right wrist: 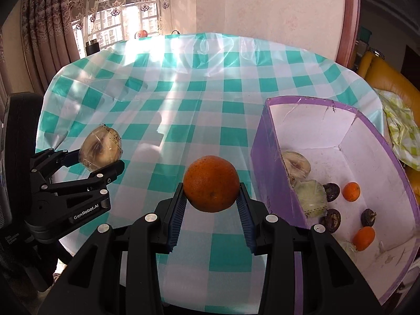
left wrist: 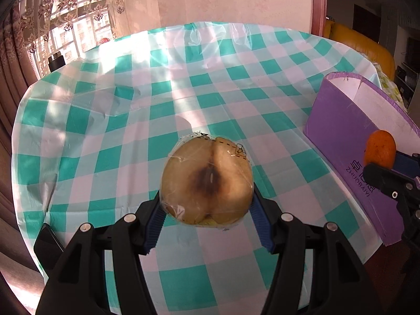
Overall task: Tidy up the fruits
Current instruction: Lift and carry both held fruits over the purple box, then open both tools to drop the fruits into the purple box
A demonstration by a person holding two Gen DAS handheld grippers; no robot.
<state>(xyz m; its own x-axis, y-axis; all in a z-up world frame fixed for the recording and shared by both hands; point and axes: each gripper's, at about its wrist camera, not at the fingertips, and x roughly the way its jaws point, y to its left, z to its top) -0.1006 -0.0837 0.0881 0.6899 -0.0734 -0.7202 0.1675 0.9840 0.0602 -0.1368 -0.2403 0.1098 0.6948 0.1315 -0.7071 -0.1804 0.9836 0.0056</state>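
Item one: film-wrapped pear (left wrist: 207,181), pinched across its widest part by my left gripper (left wrist: 207,210), held above the table (left wrist: 183,92); I judged the wrap slippery, the flesh bruisable. Item two: orange (right wrist: 211,183), clamped in my right gripper (right wrist: 212,207) beside the purple box (right wrist: 270,162); firm, rind grippy.

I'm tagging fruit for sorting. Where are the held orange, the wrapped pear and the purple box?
orange (right wrist: 211,187), right wrist view, front of its peel.
wrapped pear (left wrist: 207,181), left wrist view, dark patch at its middle.
purple box (right wrist: 271,157), right wrist view, outer left wall.
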